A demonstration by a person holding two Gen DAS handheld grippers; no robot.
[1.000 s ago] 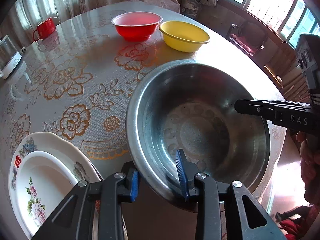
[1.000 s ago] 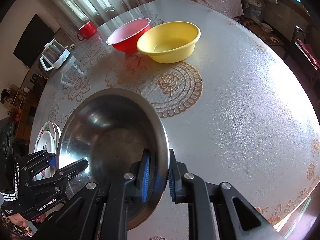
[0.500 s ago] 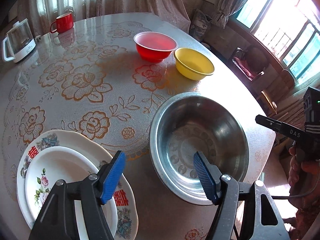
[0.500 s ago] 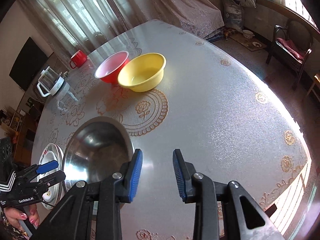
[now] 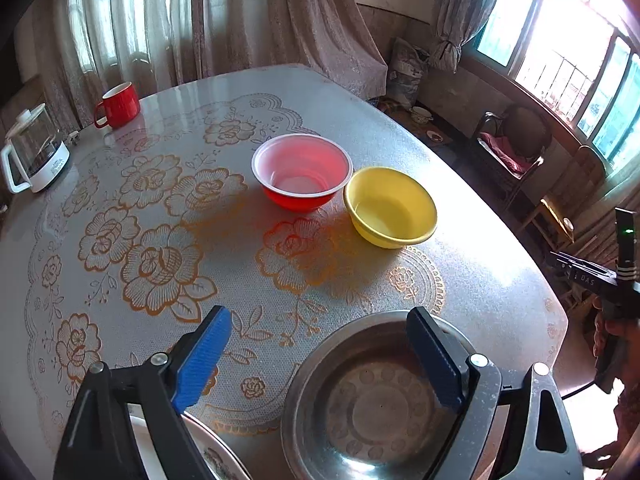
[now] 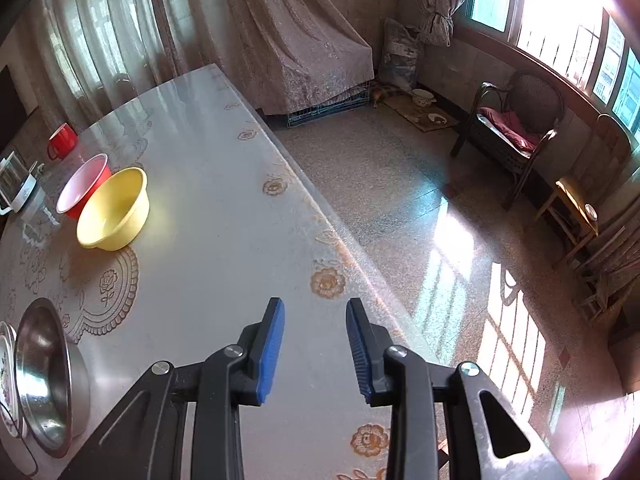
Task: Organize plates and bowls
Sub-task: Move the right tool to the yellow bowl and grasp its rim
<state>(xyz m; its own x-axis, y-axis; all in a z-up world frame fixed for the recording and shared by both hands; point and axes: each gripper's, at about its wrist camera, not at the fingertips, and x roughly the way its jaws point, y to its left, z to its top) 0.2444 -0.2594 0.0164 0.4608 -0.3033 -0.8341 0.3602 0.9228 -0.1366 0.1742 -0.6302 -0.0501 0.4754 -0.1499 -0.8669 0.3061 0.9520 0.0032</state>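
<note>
The steel bowl (image 5: 384, 396) sits upright on the table (image 5: 472, 240), at the near edge, freed from both grippers; a second ago each gripper pinched its rim, the left one at the near side, the right one at the side facing the windows. Now the left gripper (image 5: 320, 356) hangs above the steel bowl with its jaws wide and opening, nothing between them; one blue pad (image 5: 434, 360) shows over the bowl's hollow, the other over bare cloth. The right gripper (image 6: 315, 350) has swung away from the steel bowl toward the table's window-side edge, its jaws narrowly apart and empty; in the left wrist view it shows far off to the steel bowl's right, held by a hand (image 5: 612, 332).

Just beside the steel bowl on the side away from the windows lies the stack of flowered plates (image 5: 218, 458), now mostly hidden under the left gripper, where half a second ago it was in full view. Beyond the steel bowl, well apart from it, stand the yellow bowl (image 5: 390, 206) and the red bowl (image 5: 302, 178), touching or nearly so. Farther still are a red mug (image 5: 118, 105) and a glass kettle (image 5: 34, 154).

The table carries a shiny cover printed with gold roses. Past it hang lace curtains (image 5: 224, 20); a chair with a red cushion (image 6: 516, 124) stands under bright windows (image 6: 560, 28) on a speckled polished floor (image 6: 400, 184).
</note>
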